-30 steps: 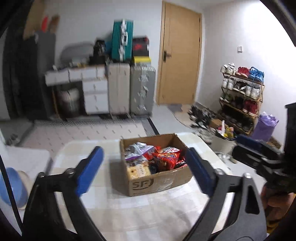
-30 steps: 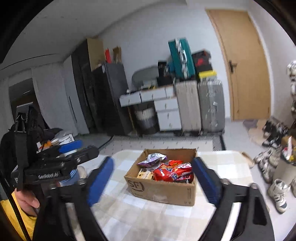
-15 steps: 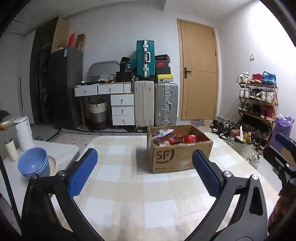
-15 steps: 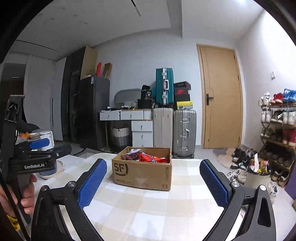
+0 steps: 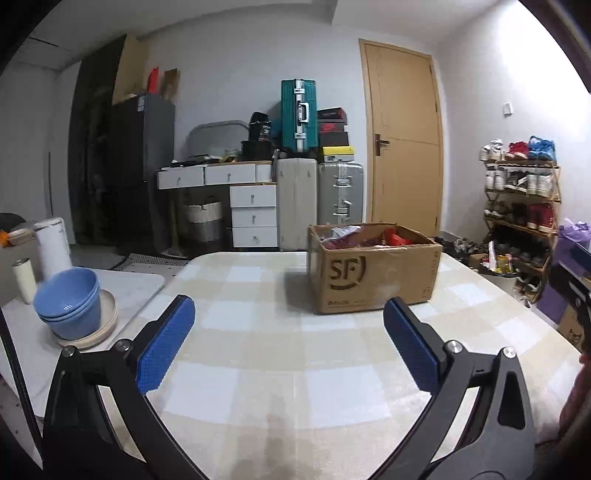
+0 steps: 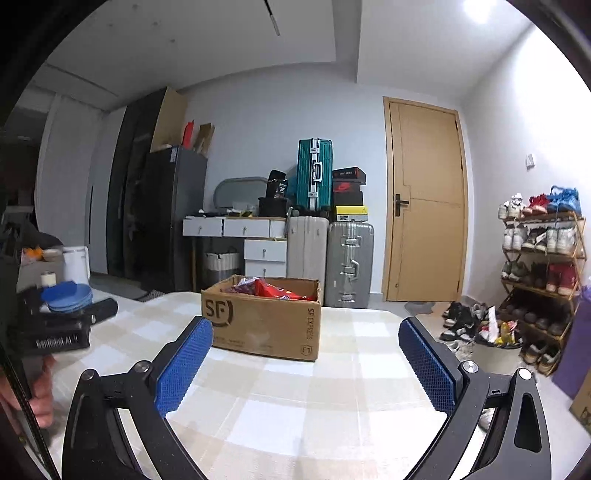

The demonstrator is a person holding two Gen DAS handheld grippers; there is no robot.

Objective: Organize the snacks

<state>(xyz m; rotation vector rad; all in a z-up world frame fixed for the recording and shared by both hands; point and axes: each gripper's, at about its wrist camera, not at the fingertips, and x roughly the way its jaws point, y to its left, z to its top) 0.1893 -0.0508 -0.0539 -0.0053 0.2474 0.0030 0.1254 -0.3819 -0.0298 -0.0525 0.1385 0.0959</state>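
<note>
Brown box (image 5: 373, 273) of snacks (image 6: 273, 290) sits on the checked tabletop (image 5: 280, 354). Left gripper (image 5: 288, 332) and right gripper (image 6: 304, 356) both have wide, empty jaws.

White walls, wooden door (image 6: 424, 199) at rear right. Suitcases (image 6: 328, 266) beside white drawers (image 6: 255, 243); shoe rack (image 6: 543, 273) against right wall; ceiling light (image 6: 476, 7) on.

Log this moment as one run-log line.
brown cardboard box: on checked table, snacks inside | hand-held grippers: both open, empty
</note>
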